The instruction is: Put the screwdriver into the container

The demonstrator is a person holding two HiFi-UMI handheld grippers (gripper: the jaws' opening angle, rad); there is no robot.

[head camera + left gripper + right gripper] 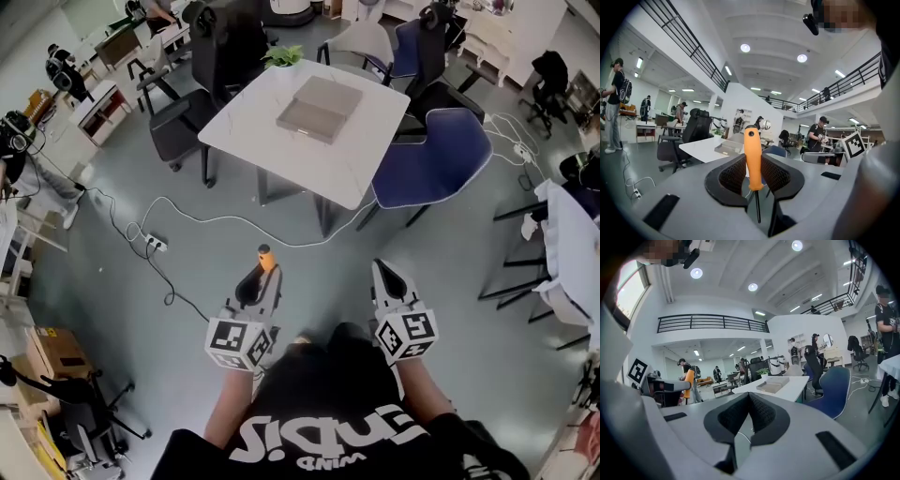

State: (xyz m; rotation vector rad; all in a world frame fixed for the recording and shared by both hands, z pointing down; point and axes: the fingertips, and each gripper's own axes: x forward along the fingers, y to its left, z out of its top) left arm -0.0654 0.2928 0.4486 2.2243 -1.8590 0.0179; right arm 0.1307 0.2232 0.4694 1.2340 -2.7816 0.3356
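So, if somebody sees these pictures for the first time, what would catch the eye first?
First, the orange screwdriver, clamped in the left gripper with its handle sticking out past the jaws. Next, the white table ahead, with the flat greyish container on it. The right gripper is shut and empty.

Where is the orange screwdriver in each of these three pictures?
Head view: lower centre-left, the screwdriver sticks out of the left tool.
Left gripper view: dead centre, upright, gripped between the jaws.
Right gripper view: far left, only its orange handle shows.
Shared landmark: the white table with the flat container, ahead in all three.
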